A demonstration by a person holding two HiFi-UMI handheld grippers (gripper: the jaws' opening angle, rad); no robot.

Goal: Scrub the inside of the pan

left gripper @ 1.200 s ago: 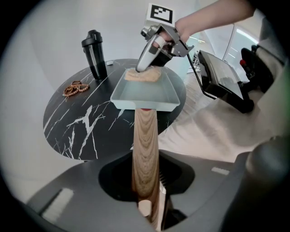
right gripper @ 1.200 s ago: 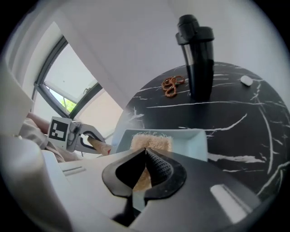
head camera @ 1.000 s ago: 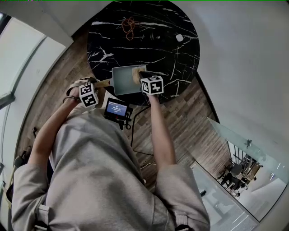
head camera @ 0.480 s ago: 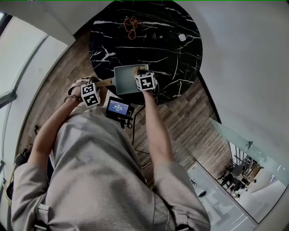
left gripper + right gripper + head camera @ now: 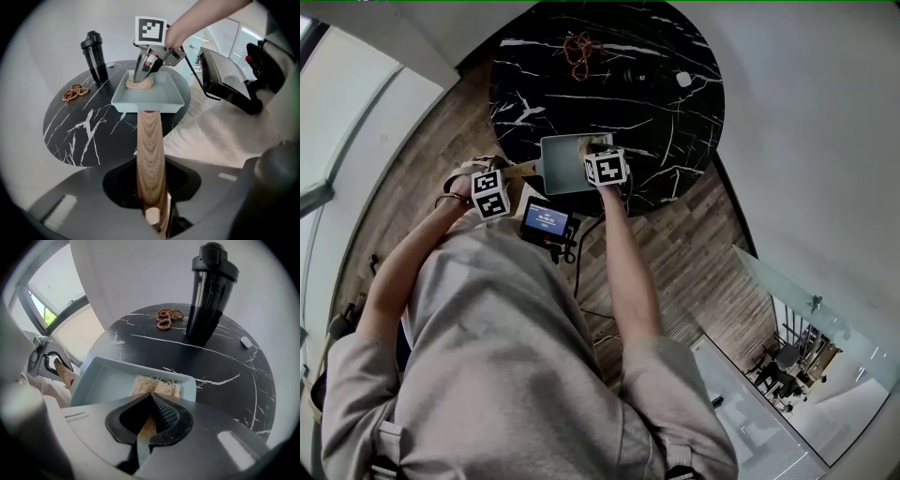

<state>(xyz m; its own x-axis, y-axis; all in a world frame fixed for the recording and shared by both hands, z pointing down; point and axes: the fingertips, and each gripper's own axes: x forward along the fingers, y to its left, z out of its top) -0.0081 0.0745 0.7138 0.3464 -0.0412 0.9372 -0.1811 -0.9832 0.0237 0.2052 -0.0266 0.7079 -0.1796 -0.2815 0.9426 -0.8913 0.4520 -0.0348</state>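
- Left gripper [image 5: 152, 208]: held at the person's left, off the near edge of the tabletop [image 5: 666, 112] and pointing steeply down. Its jaws are clamped on the wooden handle [image 5: 150, 150], which runs straight out between them.
- Wooden handle: juts from the pan [image 5: 555, 167] out past the tabletop's rim, toward the left gripper.
- Pan: pale grey-blue, rectangular and shallow-walled. It sits flat on the round black marble-patterned tabletop, close to the edge nearest the person.
- Scrubbing pad [image 5: 157, 386]: tan and fibrous. It lies on the pan floor against the wall farthest from the person, at the end away from the handle.
- Right gripper [image 5: 149, 420]: tilted steeply down into the pan. Its jaws are pinched together on the scrubbing pad, with tan fibre showing between the pads. From the left gripper view, its tip is planted on the pad.
- Screen device [image 5: 544, 220]: hangs at the person's chest, below the pan in the head view, with its display lit.
- Bead bracelet [image 5: 166, 317]: reddish-brown, on the far part of the tabletop, well apart from the pan.
- Shaker bottle [image 5: 208, 291]: black, upright, lid on, just right of the bracelet.
- White piece [image 5: 245, 341]: small, lying on the tabletop to the right of the bottle. What it is cannot be told.
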